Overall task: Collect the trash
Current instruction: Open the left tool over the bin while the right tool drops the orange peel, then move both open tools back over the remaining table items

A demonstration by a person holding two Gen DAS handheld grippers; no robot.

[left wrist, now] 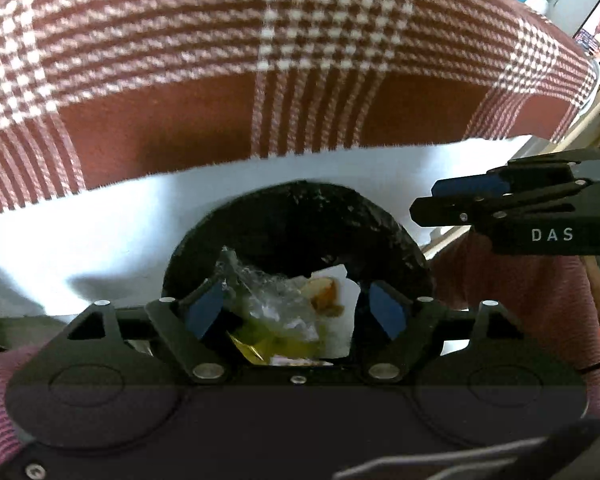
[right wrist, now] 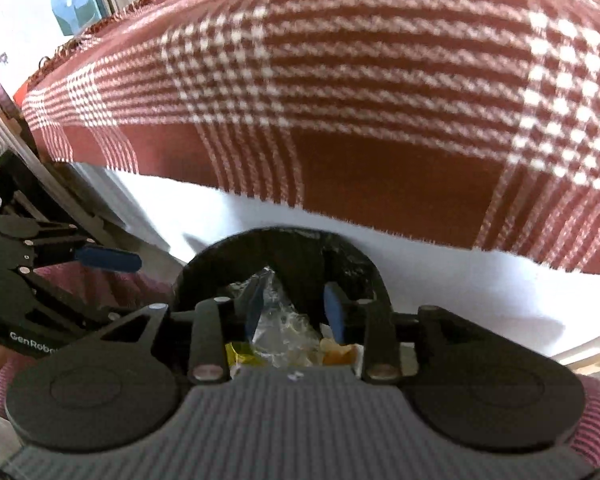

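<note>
Both tools over a black bin of trash, below the edge of a plaid-covered counter.

Left tool (left wrist: 296, 308) spread wide above the black bin (left wrist: 300, 216), blue pads (left wrist: 206, 310) standing clear of the trash: crumpled clear plastic (left wrist: 260, 292), a white wrapper with an orange print (left wrist: 332, 300), a yellow wrapper (left wrist: 260, 344), all lying loose inside the bin's bag, none gripped. Right tool (right wrist: 294, 308) about half open over the same bin (right wrist: 280, 248), pads (right wrist: 336, 312) either side of the clear plastic (right wrist: 276, 320) yet not pressing it, nothing held. Each tool showing at the side of the other's view. Behind the bin, a white cloth (left wrist: 100, 220) hanging under a red-and-white plaid cloth (left wrist: 300, 60) on the counter. Pink ribbed sleeves (right wrist: 4, 392) at the lower corners.
</note>
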